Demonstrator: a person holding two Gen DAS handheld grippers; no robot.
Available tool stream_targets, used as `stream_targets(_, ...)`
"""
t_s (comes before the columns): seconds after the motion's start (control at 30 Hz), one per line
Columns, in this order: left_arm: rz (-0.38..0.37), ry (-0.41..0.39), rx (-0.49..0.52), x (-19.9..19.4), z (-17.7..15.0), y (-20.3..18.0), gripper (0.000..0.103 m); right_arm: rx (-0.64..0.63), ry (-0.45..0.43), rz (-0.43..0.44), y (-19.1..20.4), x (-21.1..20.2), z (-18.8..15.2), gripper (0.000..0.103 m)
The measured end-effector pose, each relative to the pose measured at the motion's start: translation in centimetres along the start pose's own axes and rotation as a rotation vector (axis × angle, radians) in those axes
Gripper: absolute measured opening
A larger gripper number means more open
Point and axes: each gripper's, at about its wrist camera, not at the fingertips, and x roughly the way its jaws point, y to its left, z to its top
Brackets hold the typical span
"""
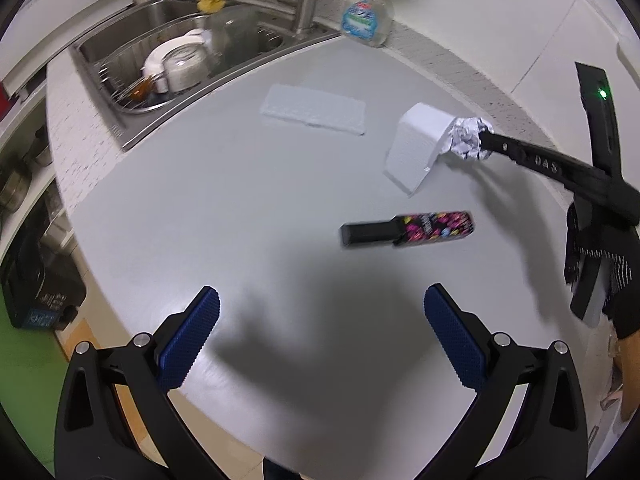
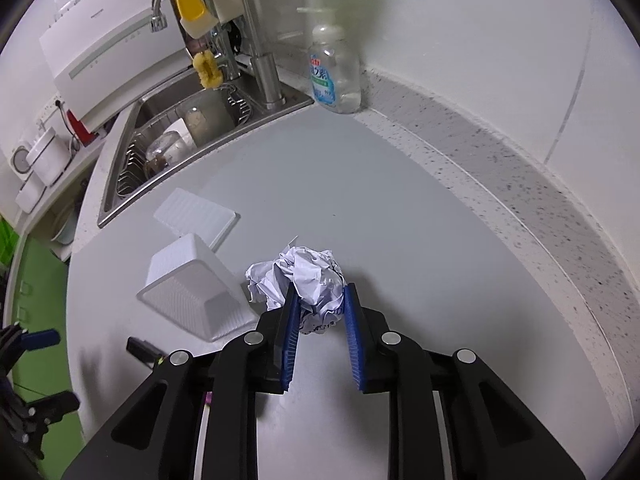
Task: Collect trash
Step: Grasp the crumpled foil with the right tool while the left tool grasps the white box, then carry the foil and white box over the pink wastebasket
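Right gripper [image 2: 320, 304] angled downward (fingers [image 2: 290, 328] pinching crumpled paper [image 2: 300, 276], seemingly lifted).

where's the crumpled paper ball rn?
In the right wrist view the crumpled paper ball sits on the grey counter, clamped in the right gripper, touching the tipped white container.

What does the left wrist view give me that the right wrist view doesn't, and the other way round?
Left wrist only: the open left hand-held gripper over bare counter, the whole black stick with the colourful wrapper, and the gloved hand carrying the right tool.

Right wrist only: the right hand-held gripper seen close, its blue pads pressed on the crumpled paper ball, and the white appliance beyond the sink.

Both: the paper ball, the tipped white container, the flat white lid, the soap bottle, the sink.
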Motion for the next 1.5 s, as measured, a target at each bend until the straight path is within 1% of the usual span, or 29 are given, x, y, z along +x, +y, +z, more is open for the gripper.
stream_targets(0.27,-0.053,-0.037,0.069,0.9,3.6,-2.6,0.100,0.045,-0.021,-0.010,-1.2,-3.5,-1.7,0.021)
stream_targets(0.47,-0.094,-0.038,0.093,3.2,6.6,-3.8,0.100,0.079,-0.022,-0.018,-2.4,-5.0,-3.2,0.021)
stream_targets(0.67,-0.082,-0.017,0.126,6.3,8.0,-5.0,0.100,0.104,-0.018,-0.028,-3.3,-5.6,-4.3,0.021)
stream_targets(0.77,-0.080,-0.013,0.135,7.1,8.3,-5.2,0.099,0.113,-0.015,-0.027,-3.7,-5.7,-4.6,0.021)
stream_targets(0.8,-0.080,-0.011,0.138,7.3,8.4,-5.3,0.094,0.114,-0.015,-0.027,-3.8,-5.7,-4.7,0.021)
stream_targets(0.83,-0.079,-0.006,0.143,7.6,8.5,-5.4,0.081,0.115,-0.015,-0.026,-3.9,-5.7,-4.7,0.021)
stream_targets(0.87,-0.075,0.000,0.145,7.9,8.6,-5.4,0.075,0.115,-0.015,-0.025,-3.9,-5.7,-4.7,0.021)
stream_targets(0.93,-0.078,0.010,0.146,8.3,8.7,-5.5,0.058,0.114,-0.014,-0.023,-3.9,-5.6,-4.8,0.021)
stream_targets(0.97,-0.073,0.013,0.149,8.5,8.7,-5.6,0.053,0.113,-0.013,-0.022,-3.9,-5.5,-4.7,0.021)
stream_targets(1.03,-0.068,0.014,0.152,8.4,8.6,-5.7,0.029,0.111,-0.014,-0.019,-3.8,-5.5,-4.6,0.021)
stream_targets(1.07,-0.061,0.014,0.153,8.4,8.6,-5.8,0.023,0.110,-0.014,-0.018,-3.8,-5.5,-4.6,0.021)
stream_targets(1.1,-0.062,0.013,0.153,8.4,8.5,-5.8,0.011,0.108,-0.014,-0.016,-3.7,-5.5,-4.6,0.021)
stream_targets(1.13,-0.059,0.014,0.154,8.4,8.5,-5.8,0.006,0.105,-0.015,-0.014,-3.6,-5.6,-4.6,0.021)
stream_targets(1.2,-0.056,0.008,0.156,8.2,8.5,-5.8,0.003,0.101,-0.018,-0.012,-3.6,-5.6,-4.6,0.021)
stream_targets(1.37,-0.054,-0.016,0.160,7.0,8.5,-5.7,0.002,0.091,-0.026,-0.005,-3.1,-6.0,-4.5,0.021)
stream_targets(1.5,-0.054,-0.036,0.163,5.1,8.4,-5.4,0.002,0.076,-0.033,-0.001,-2.2,-6.7,-4.3,0.021)
